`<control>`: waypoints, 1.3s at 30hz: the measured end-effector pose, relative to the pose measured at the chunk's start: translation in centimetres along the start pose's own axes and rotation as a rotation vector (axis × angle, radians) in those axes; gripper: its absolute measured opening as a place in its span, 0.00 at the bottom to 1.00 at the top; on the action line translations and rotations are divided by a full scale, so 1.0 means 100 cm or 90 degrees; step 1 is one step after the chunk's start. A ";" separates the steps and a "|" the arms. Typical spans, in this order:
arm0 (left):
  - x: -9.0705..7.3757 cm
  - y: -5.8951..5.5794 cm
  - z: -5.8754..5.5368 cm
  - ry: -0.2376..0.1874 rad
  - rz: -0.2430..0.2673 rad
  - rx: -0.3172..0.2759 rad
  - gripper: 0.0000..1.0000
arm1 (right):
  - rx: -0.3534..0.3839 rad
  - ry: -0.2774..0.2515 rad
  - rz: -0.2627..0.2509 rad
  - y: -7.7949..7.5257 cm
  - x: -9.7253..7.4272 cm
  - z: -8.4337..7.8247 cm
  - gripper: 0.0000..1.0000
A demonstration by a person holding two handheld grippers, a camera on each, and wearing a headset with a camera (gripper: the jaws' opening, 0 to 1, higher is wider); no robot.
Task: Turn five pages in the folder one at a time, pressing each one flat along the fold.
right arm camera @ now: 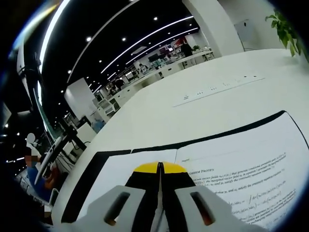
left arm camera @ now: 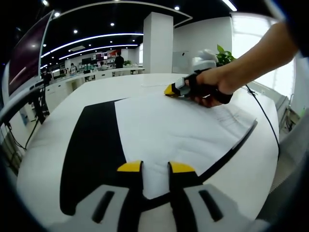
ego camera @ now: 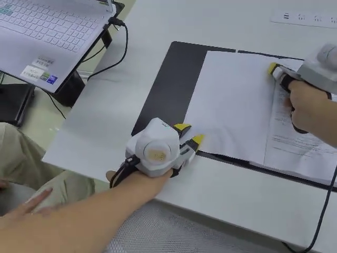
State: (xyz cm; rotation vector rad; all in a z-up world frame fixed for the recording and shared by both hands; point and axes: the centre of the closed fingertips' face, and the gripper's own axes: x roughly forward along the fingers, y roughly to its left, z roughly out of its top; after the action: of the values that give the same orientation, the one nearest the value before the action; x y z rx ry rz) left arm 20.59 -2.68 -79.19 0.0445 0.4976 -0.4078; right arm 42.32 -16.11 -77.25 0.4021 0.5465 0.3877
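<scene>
A black folder (ego camera: 168, 84) lies open on the white table. A blank white page (ego camera: 231, 100) lies turned over on its left half, and a printed page (ego camera: 295, 142) shows on the right. My left gripper (ego camera: 189, 133) sits at the folder's near edge, open, its yellow tips (left arm camera: 155, 167) just over the blank page's (left arm camera: 169, 125) near edge with nothing between them. My right gripper (ego camera: 275, 70) is shut, its tips (right arm camera: 160, 167) down on the paper at the far end of the fold, between the blank page (right arm camera: 120, 169) and the printed page (right arm camera: 241, 164).
A white laptop (ego camera: 47, 31) on a stand sits at the far left, with a black cable (ego camera: 118, 47) running off it. A power strip (ego camera: 305, 18) lies at the far right. The table's near edge (ego camera: 221, 211) runs just below the folder. A cable (ego camera: 321, 221) hangs at the right.
</scene>
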 end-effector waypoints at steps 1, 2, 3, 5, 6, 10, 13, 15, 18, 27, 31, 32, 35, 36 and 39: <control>0.000 0.000 0.000 -0.001 0.000 -0.001 0.19 | -0.002 0.000 -0.002 -0.002 0.004 0.002 0.00; 0.000 0.000 0.000 -0.001 0.000 -0.001 0.19 | -0.002 0.000 -0.004 -0.005 0.008 0.003 0.00; -0.001 0.000 0.000 -0.001 0.000 -0.001 0.19 | -0.002 0.000 -0.005 -0.006 0.010 0.004 0.00; -0.001 0.000 0.000 -0.001 0.000 -0.003 0.19 | -0.002 -0.001 -0.007 -0.009 0.015 0.006 0.00; -0.001 0.000 0.000 -0.001 0.000 -0.002 0.19 | -0.004 -0.002 -0.009 -0.012 0.019 0.007 0.00; -0.002 0.000 0.000 -0.002 0.000 -0.001 0.19 | -0.004 -0.002 -0.015 -0.017 0.025 0.011 0.00; -0.002 0.000 0.000 -0.003 0.000 -0.002 0.19 | -0.011 -0.013 -0.015 -0.015 0.019 0.008 0.00; -0.002 0.000 0.000 -0.003 0.000 -0.002 0.19 | -0.011 -0.012 -0.011 -0.015 0.017 0.006 0.00; -0.003 0.000 0.000 -0.004 0.000 -0.004 0.19 | 0.004 -0.016 -0.002 -0.013 0.012 0.002 0.00; -0.002 0.000 0.001 -0.005 0.000 -0.003 0.19 | 0.002 -0.014 0.020 -0.009 -0.001 -0.007 0.00; -0.002 0.000 0.001 -0.006 0.000 -0.003 0.19 | 0.017 -0.008 0.028 -0.002 -0.012 -0.013 0.00; -0.002 0.000 0.001 -0.007 0.000 -0.004 0.19 | 0.019 -0.004 0.031 -0.001 -0.011 -0.012 0.00; -0.002 0.000 0.001 -0.008 0.000 -0.005 0.19 | 0.021 0.001 0.037 0.005 -0.022 -0.019 0.00; -0.002 0.000 0.001 -0.008 0.000 -0.005 0.19 | 0.020 0.002 0.041 0.005 -0.024 -0.022 0.00; -0.003 0.000 0.001 -0.007 0.000 -0.006 0.19 | 0.028 0.000 0.049 0.012 -0.038 -0.029 0.00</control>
State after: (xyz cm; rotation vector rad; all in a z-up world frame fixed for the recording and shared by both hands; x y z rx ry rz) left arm 20.41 -2.61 -79.00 0.0335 0.4878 -0.4051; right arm 37.37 -16.08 -77.34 0.4660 0.5410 0.4498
